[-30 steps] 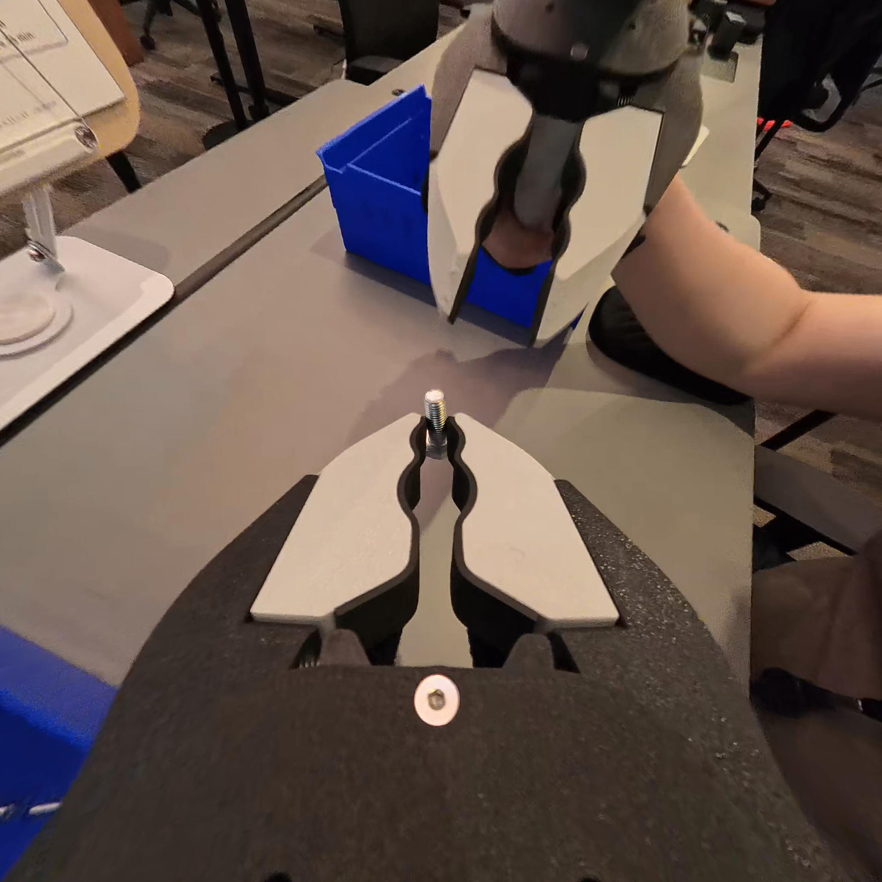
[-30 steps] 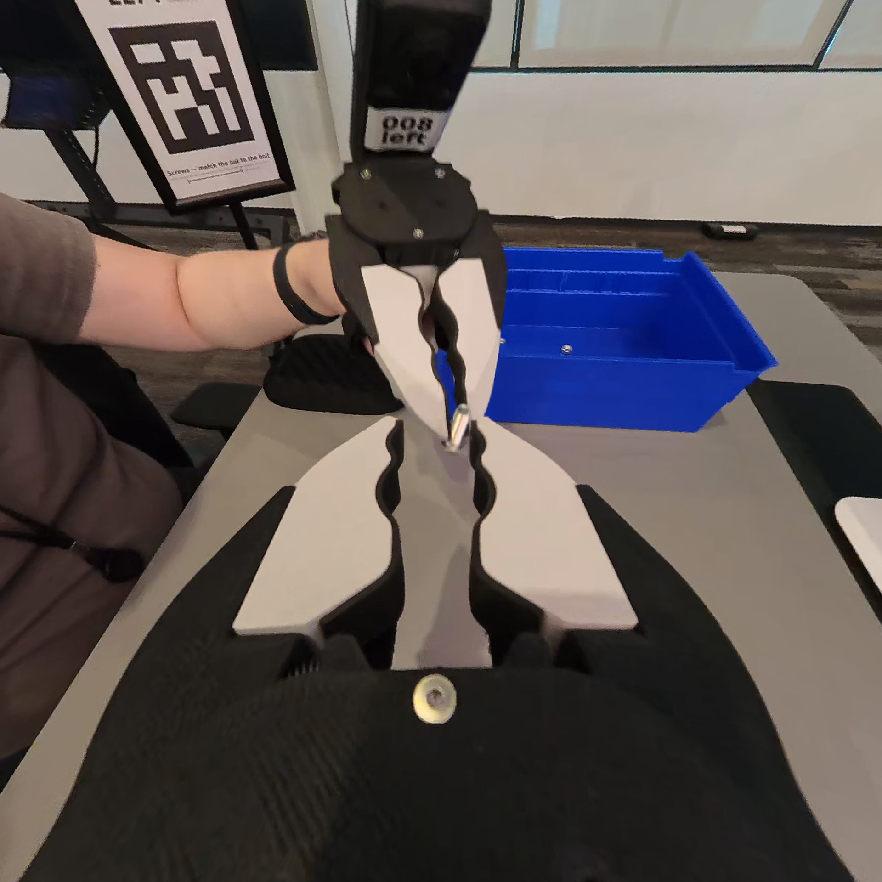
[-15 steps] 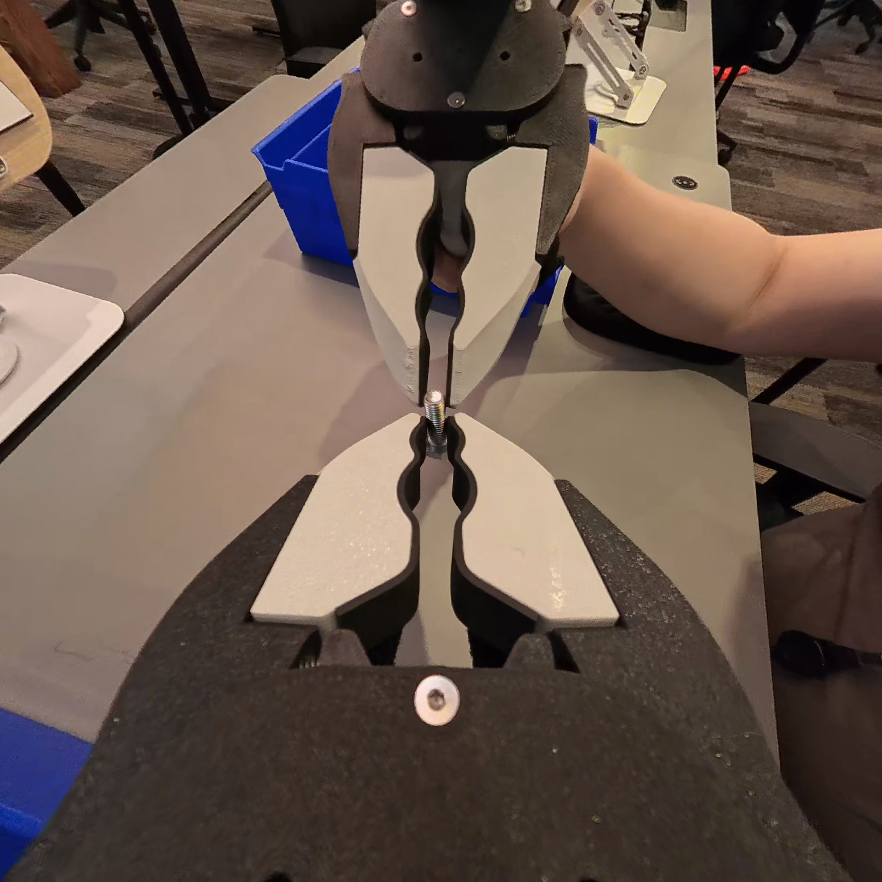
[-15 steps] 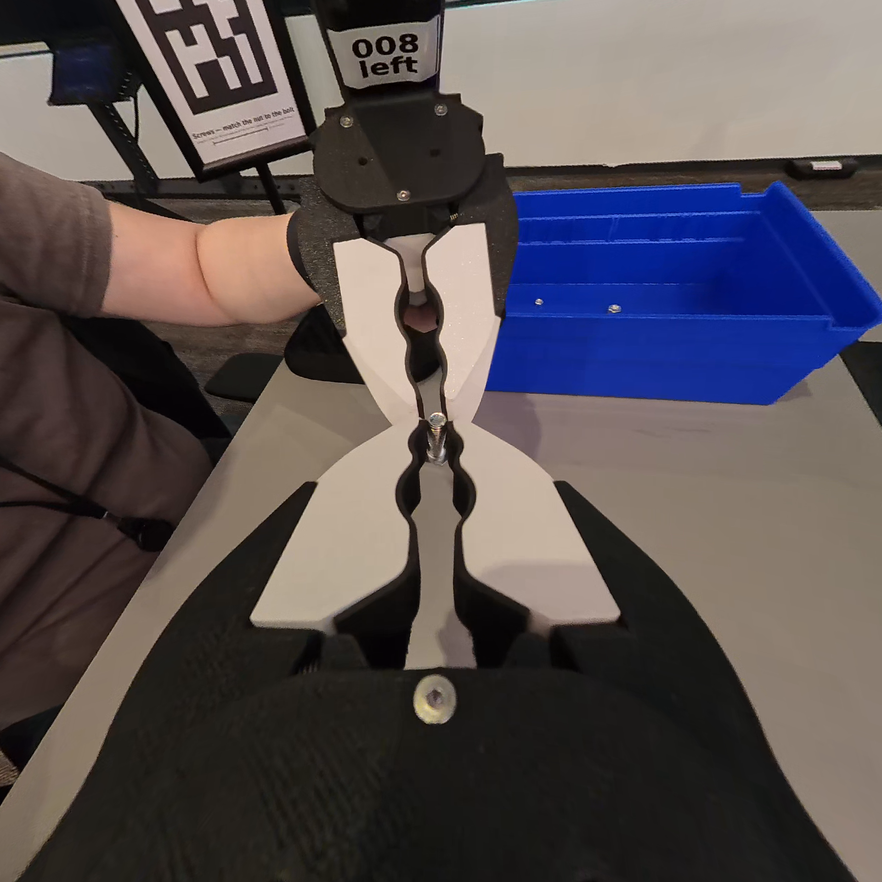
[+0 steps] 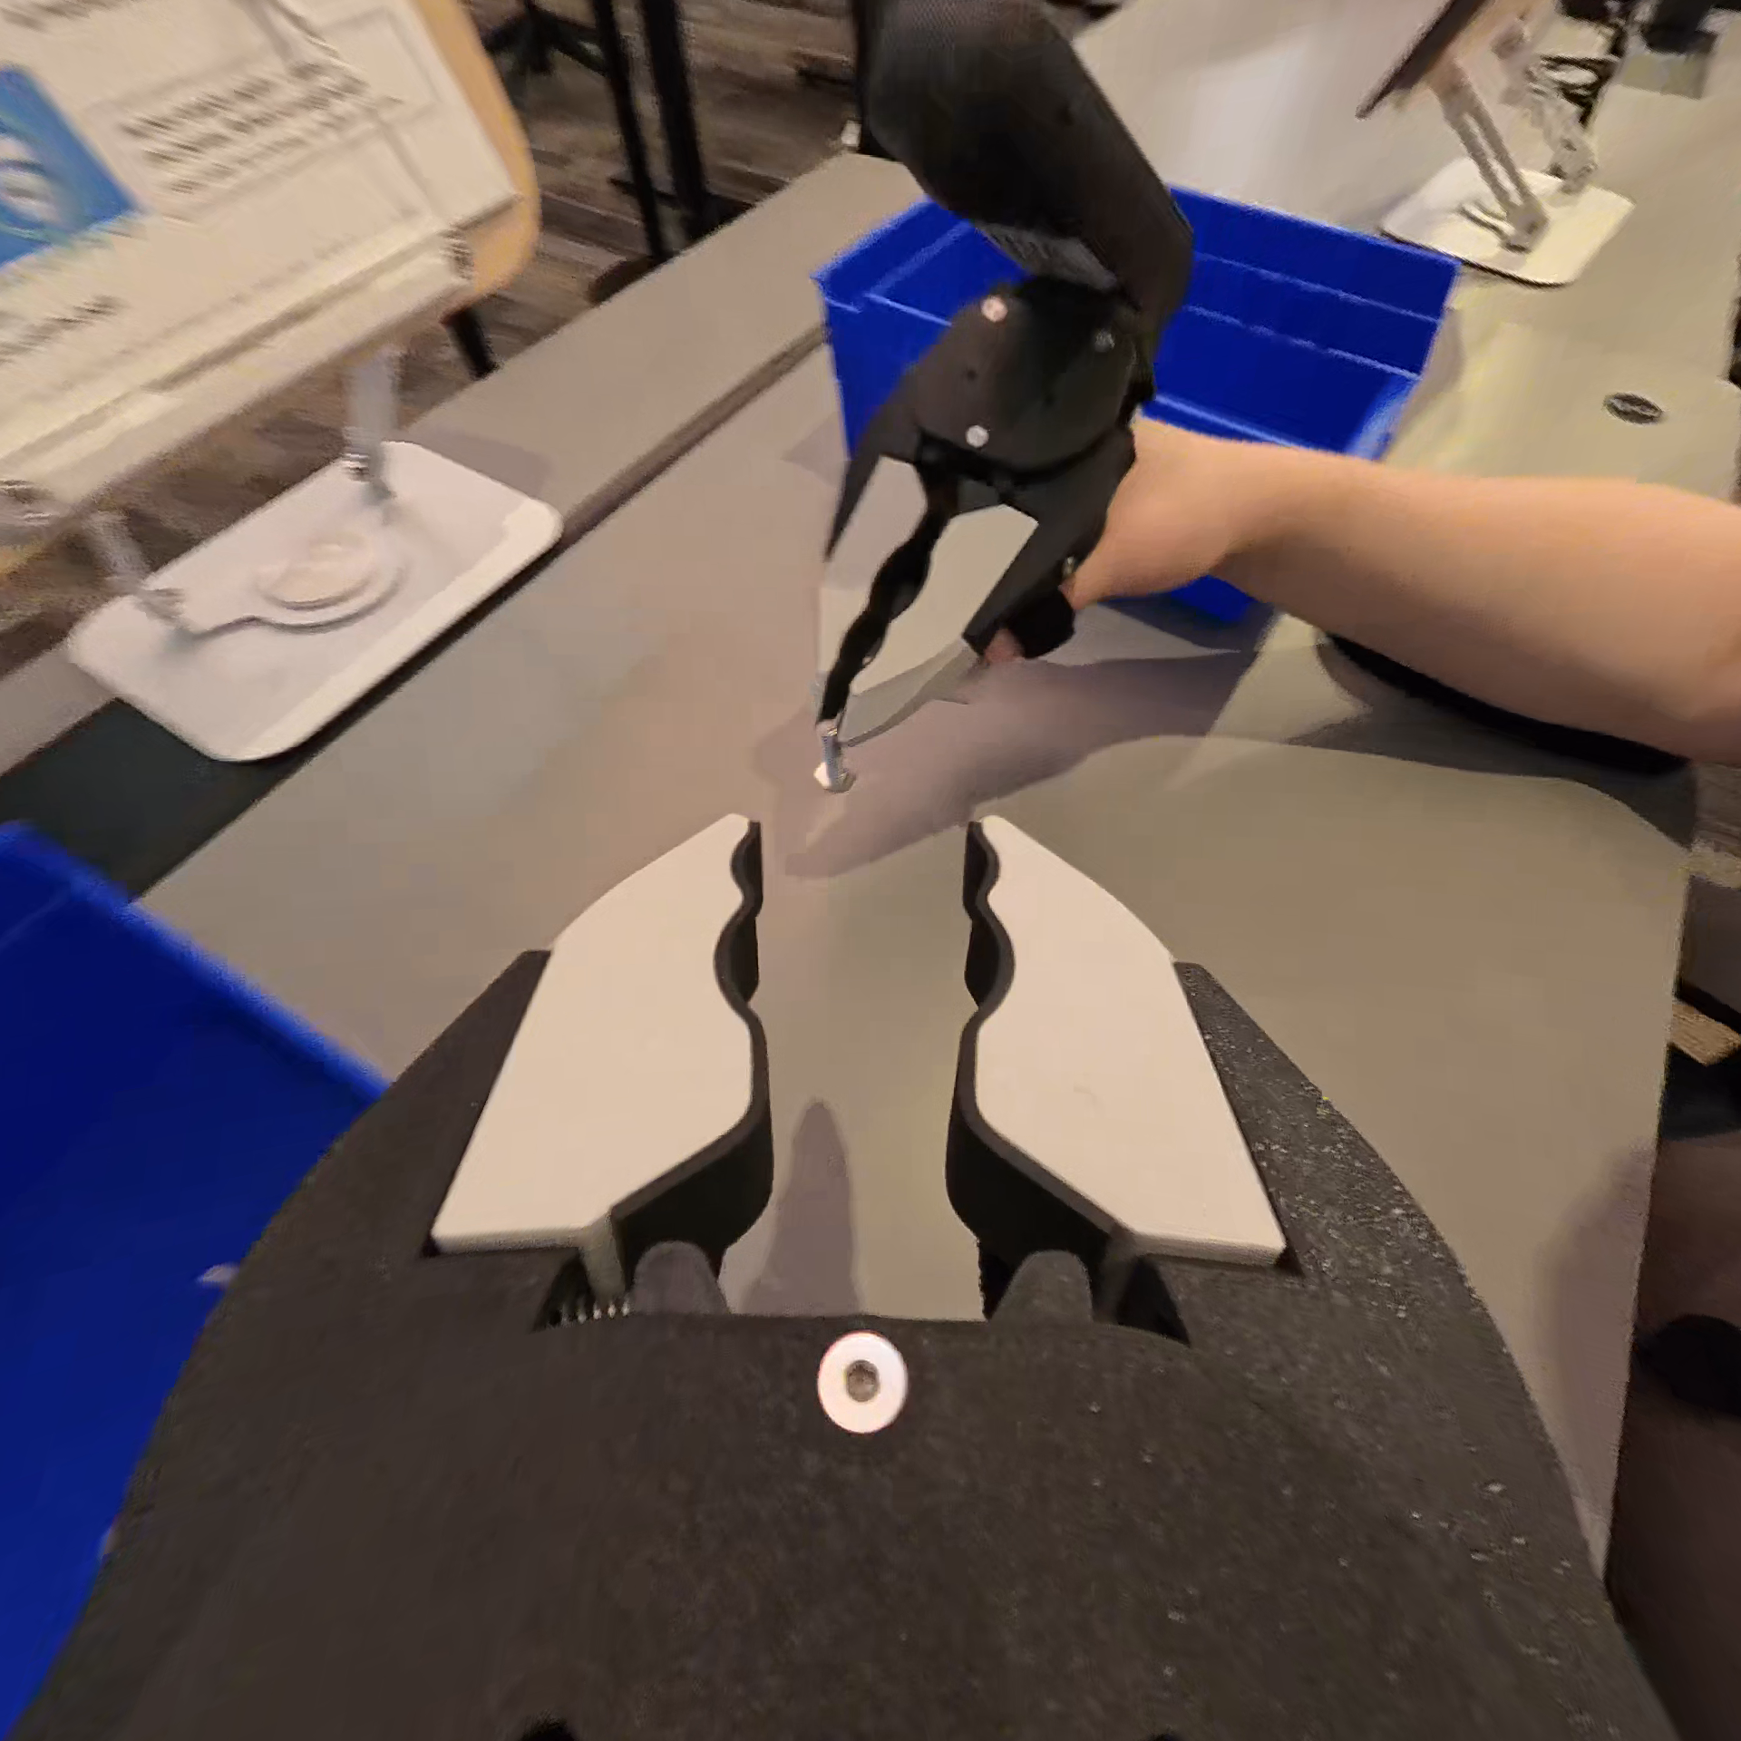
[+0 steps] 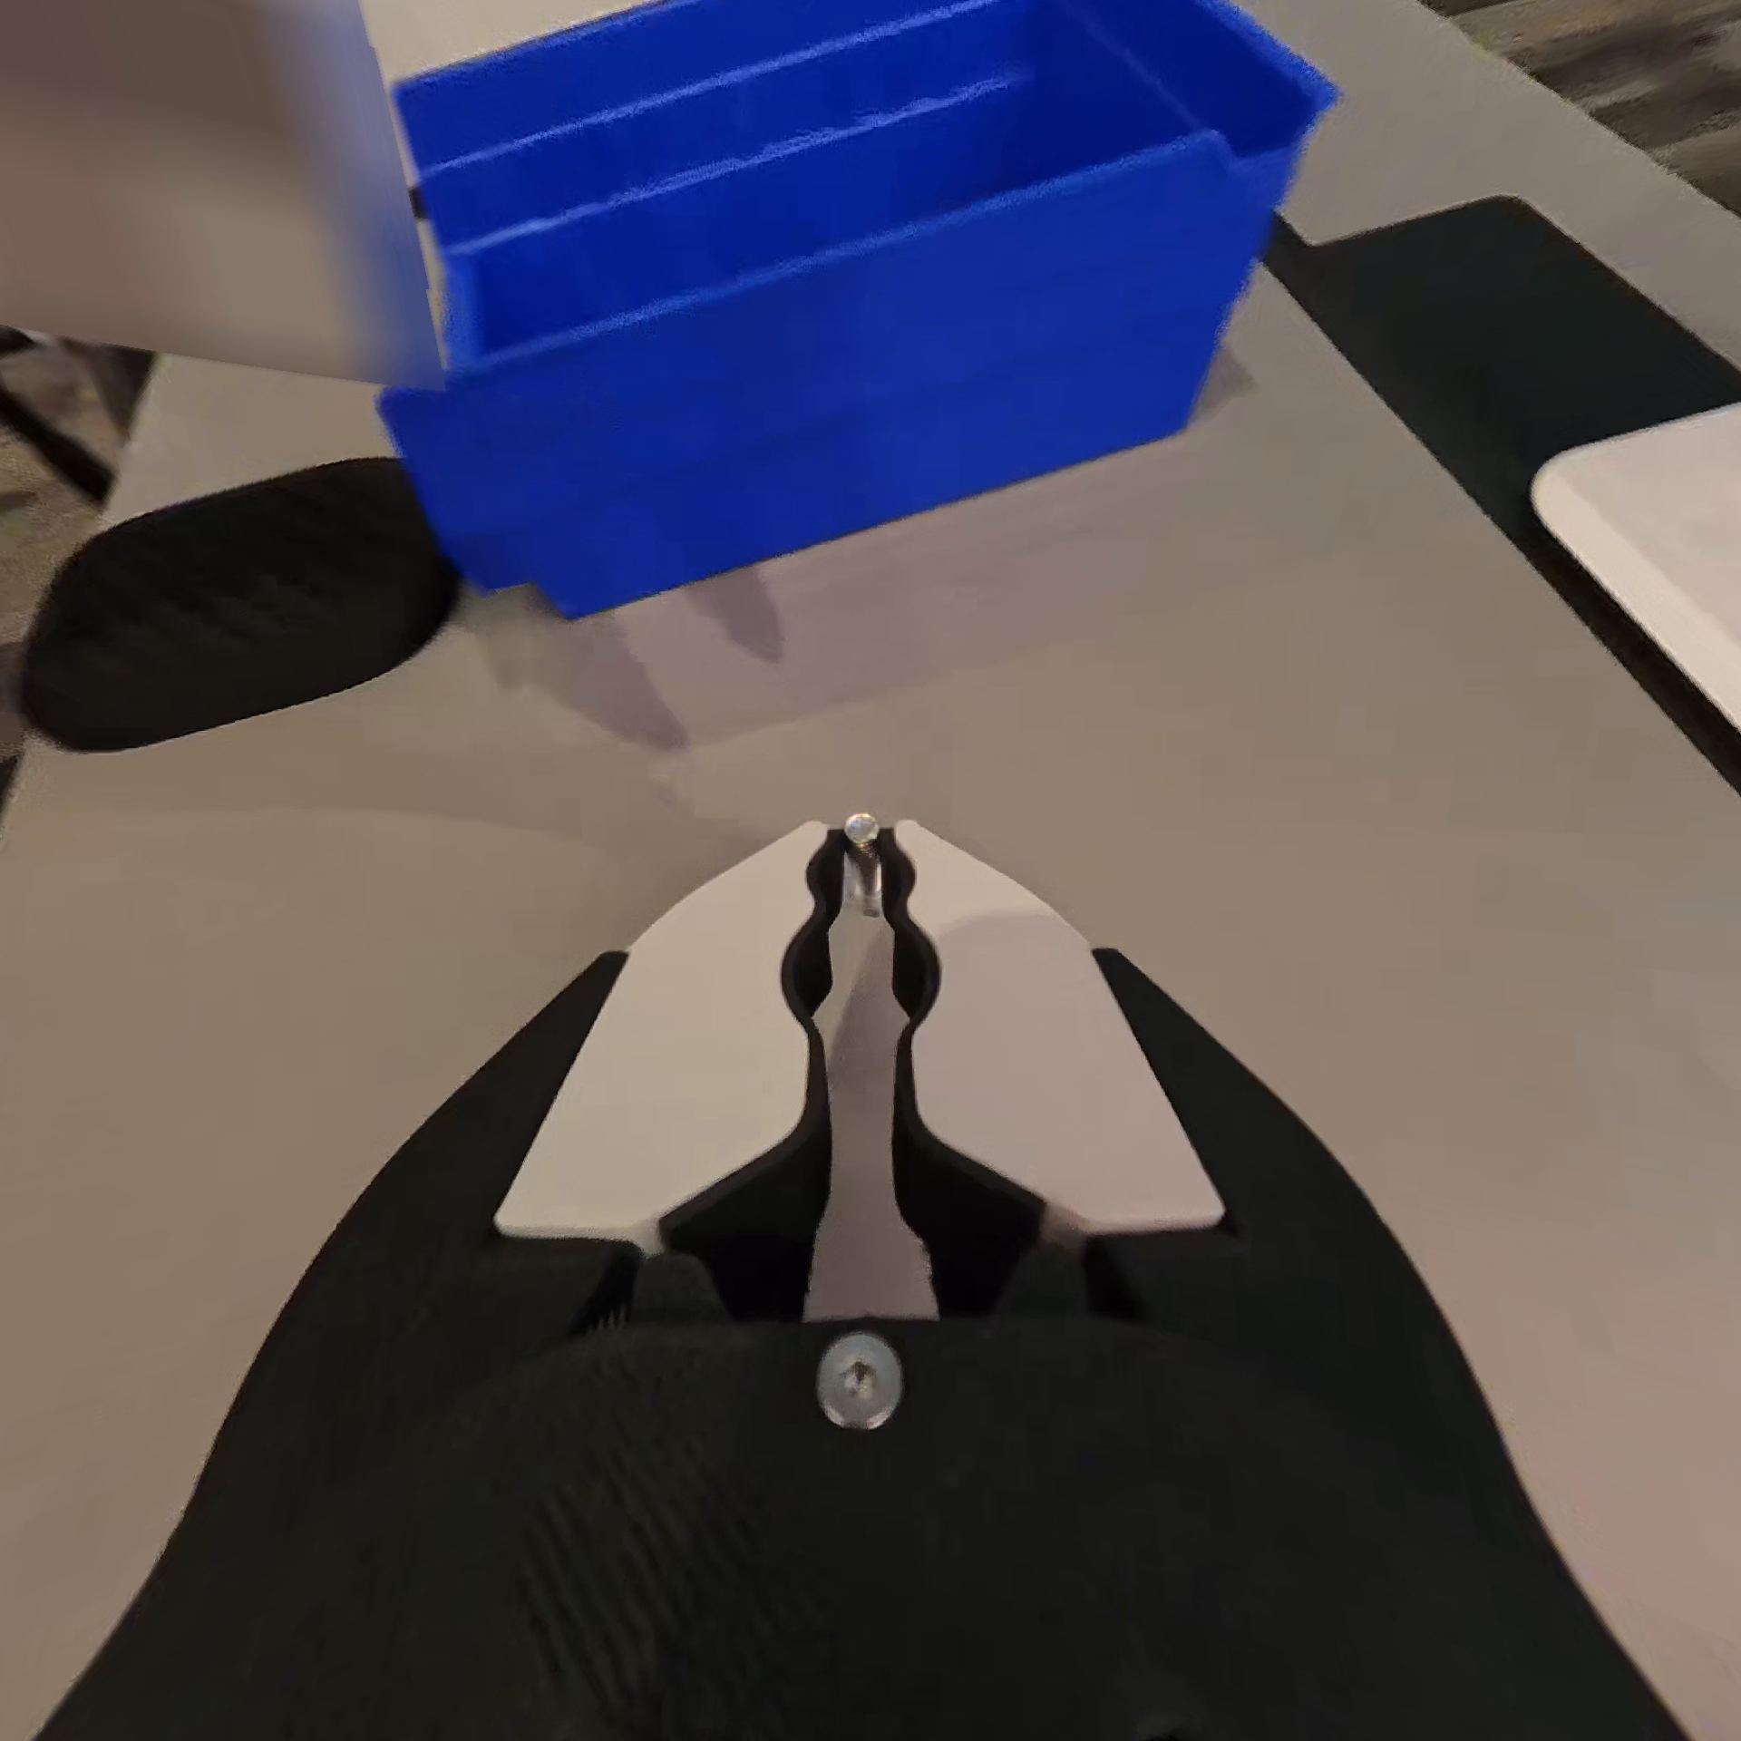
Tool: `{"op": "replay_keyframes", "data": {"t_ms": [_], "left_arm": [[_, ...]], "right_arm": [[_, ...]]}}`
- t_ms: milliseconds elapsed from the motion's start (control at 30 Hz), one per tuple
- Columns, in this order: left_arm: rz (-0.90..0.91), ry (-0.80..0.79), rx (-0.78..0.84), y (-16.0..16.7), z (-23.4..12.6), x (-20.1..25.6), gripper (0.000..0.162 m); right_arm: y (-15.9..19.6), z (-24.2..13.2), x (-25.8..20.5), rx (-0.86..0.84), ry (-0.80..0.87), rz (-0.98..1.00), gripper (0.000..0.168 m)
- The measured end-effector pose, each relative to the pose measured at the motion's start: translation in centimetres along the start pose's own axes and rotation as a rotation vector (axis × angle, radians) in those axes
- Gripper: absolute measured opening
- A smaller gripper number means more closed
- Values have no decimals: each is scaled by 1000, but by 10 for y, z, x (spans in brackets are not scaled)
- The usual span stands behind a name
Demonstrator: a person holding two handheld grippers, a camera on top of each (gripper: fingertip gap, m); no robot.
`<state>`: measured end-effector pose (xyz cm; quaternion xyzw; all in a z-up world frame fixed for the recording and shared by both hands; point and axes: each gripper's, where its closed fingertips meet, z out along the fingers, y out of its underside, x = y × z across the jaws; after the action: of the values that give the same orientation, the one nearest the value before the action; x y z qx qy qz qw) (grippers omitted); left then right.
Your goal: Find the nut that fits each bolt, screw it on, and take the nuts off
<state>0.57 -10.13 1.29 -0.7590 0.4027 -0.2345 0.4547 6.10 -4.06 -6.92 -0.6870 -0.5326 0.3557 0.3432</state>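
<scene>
A small silver bolt point(image 6: 861, 871) is pinched between the tips of my right gripper point(image 6: 862, 834), which is shut on it. In the left wrist view the right gripper point(image 5: 834, 721) points down at the grey table point(image 5: 565, 848), and the bolt point(image 5: 834, 758) hangs head down from its tips, just above or touching the table. My left gripper point(image 5: 862, 829) is open and empty, a short way back from the bolt. I see no loose nut.
A blue divided bin point(image 6: 848, 424) stands beyond the bolt and also shows in the left wrist view point(image 5: 1300, 358). Another blue bin point(image 5: 141, 1083) is at the near left. A white stand base point(image 5: 311, 603) and a black pad point(image 6: 235, 603) lie on the table. Across from one pair of fingers to the other is roughly 12 cm.
My left gripper held the bolt; it has let go, opened and drawn back. My right gripper closed on the bolt's upper end and now holds it alone, tilted downward.
</scene>
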Motion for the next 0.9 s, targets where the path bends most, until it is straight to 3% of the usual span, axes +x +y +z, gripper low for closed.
{"op": "replay_keyframes", "data": {"t_ms": [267, 533, 600, 800, 900], "left_arm": [[-55, -192, 46, 6, -85, -45, 38], [-188, -242, 64, 33, -125, -64, 39], [-197, -258, 35, 42, -129, -67, 39], [-199, -344, -109, 69, -137, -81, 37], [-230, -334, -314, 99, -133, -87, 31]], "right_arm": [[46, 13, 45, -115, 176, 54, 8], [54, 16, 48, -116, 157, 103, 9], [54, 16, 47, -120, 156, 97, 9], [49, 16, 46, -126, 180, 81, 32], [34, 10, 44, -104, 225, 17, 37]]}}
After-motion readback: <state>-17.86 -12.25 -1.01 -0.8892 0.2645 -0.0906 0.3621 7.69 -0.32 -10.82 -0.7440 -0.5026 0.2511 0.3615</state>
